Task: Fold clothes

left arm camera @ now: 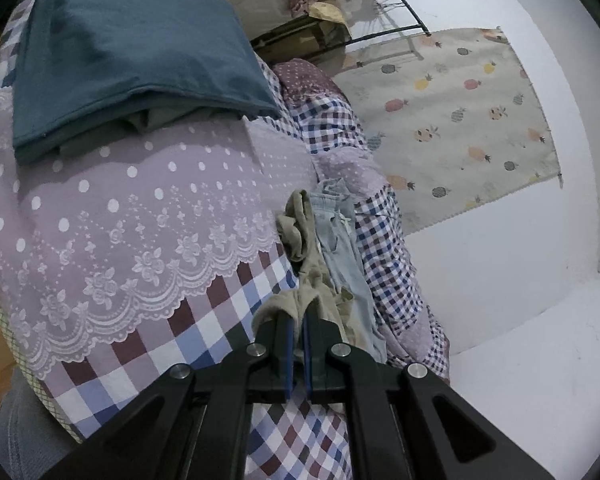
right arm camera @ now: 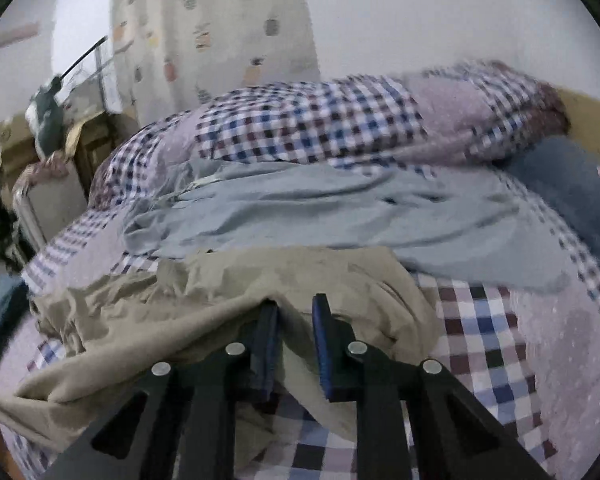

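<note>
A crumpled khaki garment [left arm camera: 300,236] lies on the checked and lilac bedspread [left arm camera: 120,220], beside a pale blue denim garment [left arm camera: 340,236]. My left gripper [left arm camera: 299,314] is shut on a bunched edge of the khaki garment, its jaws nearly together. In the right wrist view the khaki garment [right arm camera: 220,292] spreads across the bedspread [right arm camera: 500,340], with the pale blue garment [right arm camera: 320,208] behind it. My right gripper [right arm camera: 296,304] holds a thick fold of khaki between its fingers, and the cloth drapes over the left finger [right arm camera: 268,320]. A taut ridge of fabric runs away to the lower left.
A stack of folded clothes topped by a teal one [left arm camera: 132,48] sits at the far left of the bed. A rolled checked quilt [right arm camera: 320,120] lies along the white wall, where a fruit-print cloth [left arm camera: 460,120] hangs. Boxes and clutter [left arm camera: 260,8] stand past the bed's end.
</note>
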The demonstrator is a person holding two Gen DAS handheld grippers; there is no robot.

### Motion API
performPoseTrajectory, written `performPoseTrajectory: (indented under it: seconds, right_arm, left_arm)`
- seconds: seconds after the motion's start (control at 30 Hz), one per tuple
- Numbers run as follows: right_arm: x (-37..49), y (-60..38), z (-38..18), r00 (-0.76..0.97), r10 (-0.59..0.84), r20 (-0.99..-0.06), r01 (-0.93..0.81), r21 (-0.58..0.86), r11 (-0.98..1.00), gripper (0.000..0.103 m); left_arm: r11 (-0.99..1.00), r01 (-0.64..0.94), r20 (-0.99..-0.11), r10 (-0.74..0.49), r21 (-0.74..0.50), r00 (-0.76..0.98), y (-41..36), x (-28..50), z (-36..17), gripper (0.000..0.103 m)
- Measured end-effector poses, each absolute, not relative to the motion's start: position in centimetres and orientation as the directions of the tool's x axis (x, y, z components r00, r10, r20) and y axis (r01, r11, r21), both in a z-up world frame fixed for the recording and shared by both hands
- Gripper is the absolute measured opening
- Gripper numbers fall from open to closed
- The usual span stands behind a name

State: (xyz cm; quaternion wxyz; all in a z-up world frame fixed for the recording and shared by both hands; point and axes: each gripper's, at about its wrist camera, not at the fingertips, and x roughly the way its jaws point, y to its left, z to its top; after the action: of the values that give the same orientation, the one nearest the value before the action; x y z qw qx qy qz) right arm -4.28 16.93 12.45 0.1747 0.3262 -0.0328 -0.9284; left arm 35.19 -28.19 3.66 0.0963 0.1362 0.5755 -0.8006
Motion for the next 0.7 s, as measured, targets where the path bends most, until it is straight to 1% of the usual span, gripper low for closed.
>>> performPoseTrajectory:
  seconds: [0.03,0.07,0.1,0.13,0.23,0.37,0.4,0.43,0.5,0.53,0.63,0.7]
  right_arm:
    - [-5.1,17.2,11.7,-0.674,-0.38,-0.633,0.311,0.223,-0.924,0.026]
    - [-6.0,17.4,10.8,-0.613,-0.418,-0.671,0.318,0.275,-0.907,0.046]
    - [-6.3,17.4,10.1,-0.565,-0.441,-0.698,0.327,0.301,-0.896,0.057]
    - [-6.6,17.4,9.5,-0.52,-0.458,-0.721,0.336,0.32,-0.886,0.056]
    - [-4.4,17.9,8.9,-0.529,-0.418,-0.738,0.361,0.25,-0.898,0.058]
    - [0.0,19.7,8.3,-0.529,-0.494,-0.69,0.417,0.296,-0.86,0.058]
    - [0.7,19.8,8.1,-0.513,-0.509,-0.691,0.429,0.308,-0.849,0.057]
    - [1.2,19.6,7.8,-0.49,-0.522,-0.698,0.441,0.317,-0.839,0.057]
    - [2.0,18.7,7.7,-0.451,-0.552,-0.701,0.478,0.333,-0.813,0.049]
    - [2.2,18.3,7.6,-0.447,-0.557,-0.7,0.487,0.332,-0.808,0.049]
    - [1.9,17.0,6.9,-0.463,-0.535,-0.706,0.478,0.309,-0.822,0.049]
    - [0.6,16.4,5.7,-0.478,-0.502,-0.721,0.436,0.301,-0.848,0.049]
  left_arm:
    - [-0.322,0.312,-0.33,0.003,-0.894,-0.944,-28.1,35.2,3.7,0.002]
    - [-0.324,0.313,-0.332,0.004,-0.893,-0.943,-28.1,35.1,3.7,0.002]
    - [-0.327,0.315,-0.335,0.005,-0.891,-0.942,-28.0,35.0,3.7,0.002]
    - [-0.326,0.316,-0.337,0.009,-0.891,-0.941,-27.9,34.8,3.6,0.002]
    - [-0.322,0.318,-0.343,0.021,-0.892,-0.939,-27.7,34.5,3.5,0.002]
    - [-0.327,0.321,-0.349,0.031,-0.889,-0.937,-27.3,34.2,3.5,0.002]
    - [-0.327,0.322,-0.351,0.032,-0.888,-0.936,-27.2,34.2,3.5,0.002]
    - [-0.325,0.324,-0.353,0.032,-0.888,-0.935,-27.2,34.1,3.4,0.002]
    - [-0.319,0.321,-0.35,0.039,-0.892,-0.936,-27.1,34.1,3.3,0.002]
    - [-0.319,0.318,-0.348,0.042,-0.893,-0.937,-27.1,34.1,3.3,0.002]
    - [-0.323,0.313,-0.347,0.051,-0.893,-0.936,-26.7,34.0,3.3,0.002]
    - [-0.329,0.312,-0.349,0.057,-0.891,-0.935,-26.5,33.9,3.4,0.002]
